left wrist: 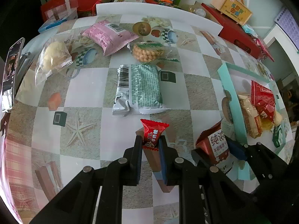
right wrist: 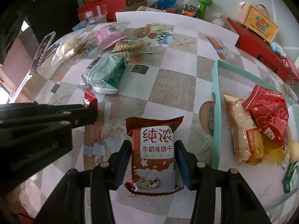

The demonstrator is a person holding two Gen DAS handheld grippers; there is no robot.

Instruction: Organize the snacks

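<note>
Between the right gripper's (right wrist: 152, 160) fingers (right wrist: 122, 160) sits the biscuit packet (right wrist: 154, 156).

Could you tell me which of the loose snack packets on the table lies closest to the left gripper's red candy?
The green-and-white packet with the barcode end, lying flat just beyond the red candy; the pink packet and the clear bags sit farther back.

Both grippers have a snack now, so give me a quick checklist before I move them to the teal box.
1. Left gripper shut on red candy: ok.
2. Right gripper on milk biscuit pack: pads close beside the pack, contact cannot tell.
3. Room in teal box: ok, far end bare.
4. Path to the box clear: ok.
5. Grippers apart: ok.
</note>
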